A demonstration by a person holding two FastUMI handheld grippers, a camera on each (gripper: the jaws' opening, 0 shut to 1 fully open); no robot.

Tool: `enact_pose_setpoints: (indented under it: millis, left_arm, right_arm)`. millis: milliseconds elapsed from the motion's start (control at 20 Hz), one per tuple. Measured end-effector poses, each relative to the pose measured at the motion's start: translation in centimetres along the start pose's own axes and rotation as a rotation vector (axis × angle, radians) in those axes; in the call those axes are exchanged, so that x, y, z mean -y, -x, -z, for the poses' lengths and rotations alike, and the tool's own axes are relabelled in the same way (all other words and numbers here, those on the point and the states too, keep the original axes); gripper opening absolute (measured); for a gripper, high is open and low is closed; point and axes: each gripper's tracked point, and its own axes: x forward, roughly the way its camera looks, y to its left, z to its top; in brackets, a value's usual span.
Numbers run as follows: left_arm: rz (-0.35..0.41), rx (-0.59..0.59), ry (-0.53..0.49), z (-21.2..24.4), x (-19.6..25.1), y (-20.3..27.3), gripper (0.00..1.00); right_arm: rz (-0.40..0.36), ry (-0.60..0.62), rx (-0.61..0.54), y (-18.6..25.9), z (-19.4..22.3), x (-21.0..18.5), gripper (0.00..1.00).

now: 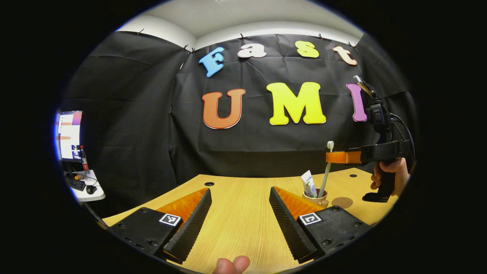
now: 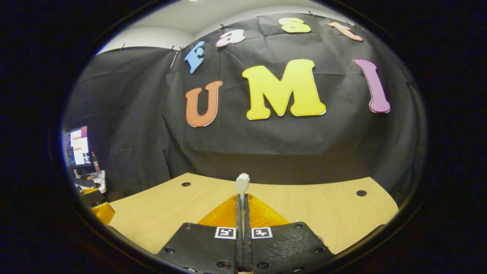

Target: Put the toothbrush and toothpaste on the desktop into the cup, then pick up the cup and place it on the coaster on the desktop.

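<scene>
Desktop point(image 1: 243, 213): coaster point(image 1: 342, 202) beside cup point(image 1: 315, 199)

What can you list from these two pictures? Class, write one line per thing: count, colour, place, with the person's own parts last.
Desktop: one, light wood with dark round holes, fronting the black cloth wall.
Cup: one, tan, right part of the desktop.
Toothpaste: one, white tube, standing in the cup.
Toothbrush: one, pale, lower end in the cup, upper handle pinched by the right tongs.
Coaster: one, brown disc, flat beside the cup.
Side table: one, white, far left, carrying a monitor, a bottle and small dark items.
Left tongs: one pair, fingers apart above bare desktop.
Right tongs: one pair, closed on the toothbrush handle.
Hand: one, gripping the right tongs' handle.
Fingertips: bottom edge, left gripper view.
</scene>
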Motion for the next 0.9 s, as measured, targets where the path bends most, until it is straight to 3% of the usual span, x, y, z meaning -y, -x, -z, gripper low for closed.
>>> enact_pose_setpoints:
  millis: [100,200,250,300,350,400,450,500,650,900]
  left_arm:
    - [0.001,-0.013,0.008,0.4,-0.1,-0.3,0.97]
    - [0.001,-0.015,0.007,0.3,-0.1,-0.3,0.97]
    - [-0.002,-0.015,0.006,0.3,-0.2,-0.3,0.90]
    - [-0.001,-0.015,0.007,0.2,-0.1,-0.3,0.97]
    - [0.001,-0.017,0.007,0.3,0.0,-0.2,0.97]
    - [0.003,-0.019,0.008,0.5,0.0,-0.2,0.97]
    - [0.004,-0.021,0.007,0.5,0.1,-0.2,0.90]
    - [0.006,-0.022,0.007,0.3,0.2,-0.1,0.97]
    - [0.009,-0.020,0.006,0.2,0.4,-0.2,0.97]
    - [0.027,-0.024,0.005,0.1,1.6,-0.2,0.97]
  right_arm:
    - [-0.004,0.017,-0.024,0.0,0.7,-0.4,0.00]
    - [-0.025,0.056,-0.042,-0.3,1.5,-1.1,0.29]
    - [-0.027,0.078,-0.047,-0.2,1.7,-1.1,0.34]
    - [-0.041,0.089,-0.044,0.0,1.7,-1.5,0.41]
    - [-0.046,0.094,-0.039,0.2,1.7,-1.7,0.49]
    - [-0.044,0.092,-0.028,0.5,1.3,-1.7,0.65]
    - [-0.038,0.086,-0.016,0.7,0.9,-1.5,0.72]
    - [-0.034,0.078,-0.003,0.9,0.4,-1.3,0.84]
    - [-0.015,0.047,0.025,1.8,-0.5,-0.4,0.94]
    - [0.009,0.022,0.046,4.0,-0.8,1.0,0.94]
